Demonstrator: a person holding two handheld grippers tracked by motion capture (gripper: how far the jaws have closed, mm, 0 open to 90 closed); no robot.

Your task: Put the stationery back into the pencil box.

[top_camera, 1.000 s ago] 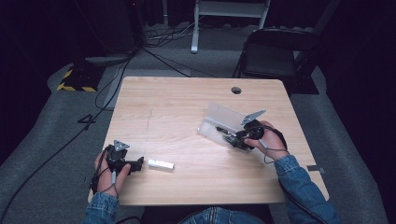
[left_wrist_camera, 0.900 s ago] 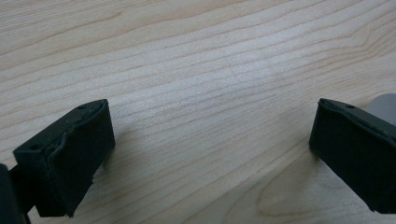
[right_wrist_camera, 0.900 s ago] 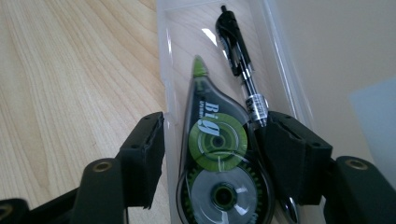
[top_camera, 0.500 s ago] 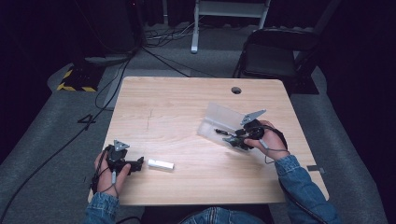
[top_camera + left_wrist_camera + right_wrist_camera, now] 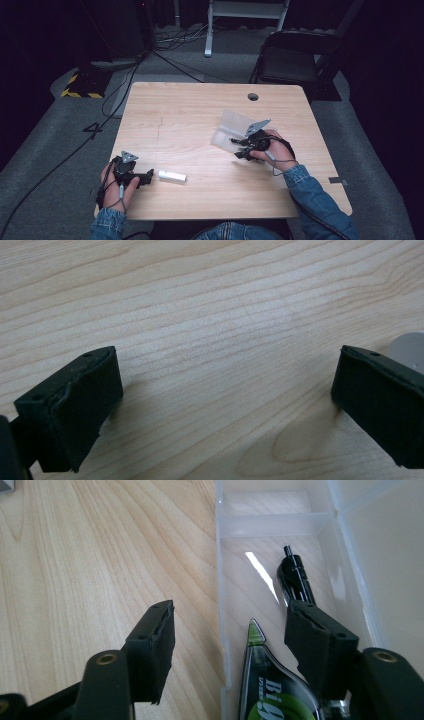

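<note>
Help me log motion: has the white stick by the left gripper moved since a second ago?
No. The white stick lies at the same spot relative to the table's near edge.

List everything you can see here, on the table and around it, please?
Table: one, light wood, centre, with a round hole near its far edge.
Clear plastic case: one, open, right of centre.
Correction tape: one, green and clear, inside the case.
Black pen-like item: one, inside the case.
White stick: one, near front edge, left.
Folding chair: one, black, beyond the table.
Left gripper: black, open, beside the white stick.
Right gripper: black, open, straddling the case wall.
</note>
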